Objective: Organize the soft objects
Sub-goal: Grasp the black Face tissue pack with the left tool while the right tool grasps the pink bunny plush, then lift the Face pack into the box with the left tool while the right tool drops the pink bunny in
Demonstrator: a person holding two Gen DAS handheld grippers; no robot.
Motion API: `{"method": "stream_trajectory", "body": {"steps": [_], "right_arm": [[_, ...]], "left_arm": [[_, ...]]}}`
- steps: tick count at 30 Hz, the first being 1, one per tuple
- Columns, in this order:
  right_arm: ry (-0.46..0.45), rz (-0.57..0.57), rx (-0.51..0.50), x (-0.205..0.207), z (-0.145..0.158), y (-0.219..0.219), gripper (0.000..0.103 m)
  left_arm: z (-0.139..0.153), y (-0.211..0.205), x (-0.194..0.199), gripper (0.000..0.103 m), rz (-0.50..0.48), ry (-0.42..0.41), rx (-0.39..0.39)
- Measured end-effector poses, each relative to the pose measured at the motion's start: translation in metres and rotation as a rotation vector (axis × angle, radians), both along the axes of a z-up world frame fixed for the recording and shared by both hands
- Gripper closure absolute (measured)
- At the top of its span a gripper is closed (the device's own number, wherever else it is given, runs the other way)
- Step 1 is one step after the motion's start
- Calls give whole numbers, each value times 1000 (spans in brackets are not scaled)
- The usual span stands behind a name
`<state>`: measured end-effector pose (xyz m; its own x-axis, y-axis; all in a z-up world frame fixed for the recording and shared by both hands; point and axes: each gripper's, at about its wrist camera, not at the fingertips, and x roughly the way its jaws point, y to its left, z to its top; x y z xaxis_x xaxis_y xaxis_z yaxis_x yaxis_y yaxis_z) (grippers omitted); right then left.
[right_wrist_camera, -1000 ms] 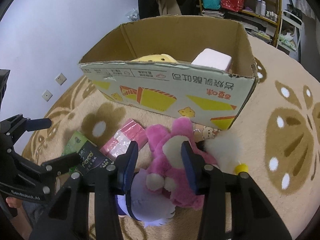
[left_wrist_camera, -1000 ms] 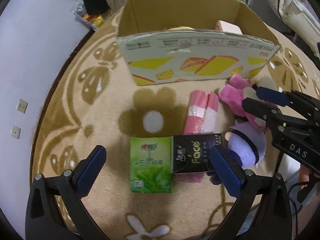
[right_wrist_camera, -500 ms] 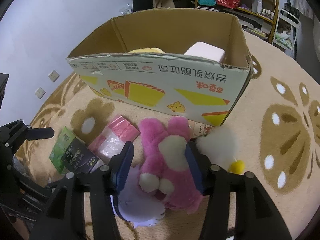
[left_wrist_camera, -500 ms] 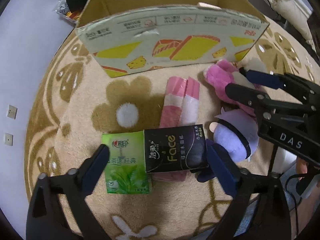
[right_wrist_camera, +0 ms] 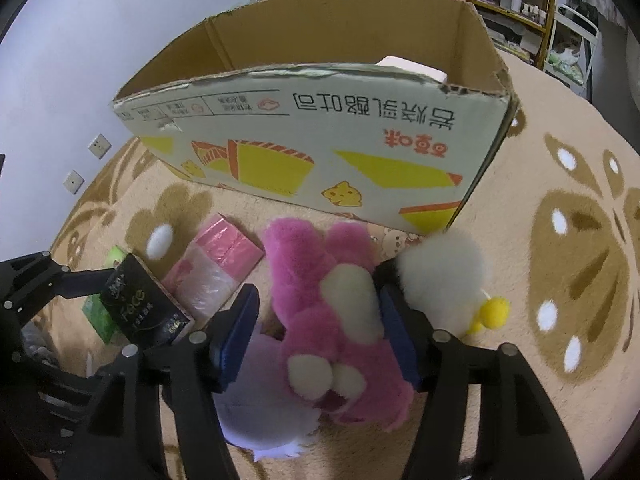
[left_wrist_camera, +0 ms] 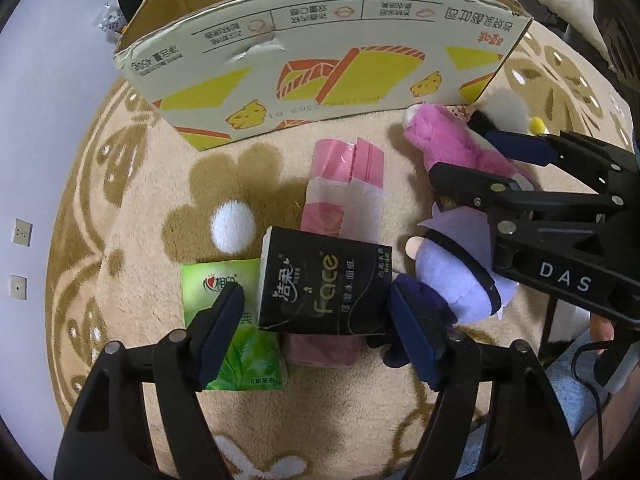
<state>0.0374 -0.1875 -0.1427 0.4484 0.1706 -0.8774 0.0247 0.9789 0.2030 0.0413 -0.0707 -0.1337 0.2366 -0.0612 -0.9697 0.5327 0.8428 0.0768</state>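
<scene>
My left gripper (left_wrist_camera: 318, 330) is shut on a black tissue pack (left_wrist_camera: 322, 286), held tilted above the rug; the pack also shows in the right wrist view (right_wrist_camera: 144, 310). Under it lie a green tissue pack (left_wrist_camera: 230, 332) and a pink tissue pack (left_wrist_camera: 344, 188). My right gripper (right_wrist_camera: 318, 328) straddles a pink plush toy (right_wrist_camera: 328, 312), its pads at the toy's sides. A lavender plush (left_wrist_camera: 460, 272) lies beside it. A white fluffy toy with a yellow pompom (right_wrist_camera: 448, 276) sits to the right. The open cardboard box (right_wrist_camera: 320, 136) stands behind.
The objects lie on a beige rug with brown flower patterns (left_wrist_camera: 236, 184). A pale item (right_wrist_camera: 412, 66) shows inside the box. A white wall with sockets (right_wrist_camera: 86, 160) is on the left. Shelves (right_wrist_camera: 520, 4) stand at the back right.
My left gripper closed on the black tissue pack and lifted it, tilting it. Both grippers moved nearer the box. The right gripper's fingers settled around the pink plush.
</scene>
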Motion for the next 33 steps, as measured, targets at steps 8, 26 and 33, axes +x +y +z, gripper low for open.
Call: {"method": "stream_trajectory", "body": {"steps": [8, 26, 33], "right_arm": [[19, 1, -55, 3, -6, 6, 47], [-111, 0, -12, -12, 36, 1, 56], [-171, -7, 11, -18, 52, 3, 56]], "left_arm": [[-3, 0, 2, 32, 6, -9, -10], [33, 39, 25, 44, 180, -85, -126], [63, 55, 28, 44, 252, -194, -173]]}}
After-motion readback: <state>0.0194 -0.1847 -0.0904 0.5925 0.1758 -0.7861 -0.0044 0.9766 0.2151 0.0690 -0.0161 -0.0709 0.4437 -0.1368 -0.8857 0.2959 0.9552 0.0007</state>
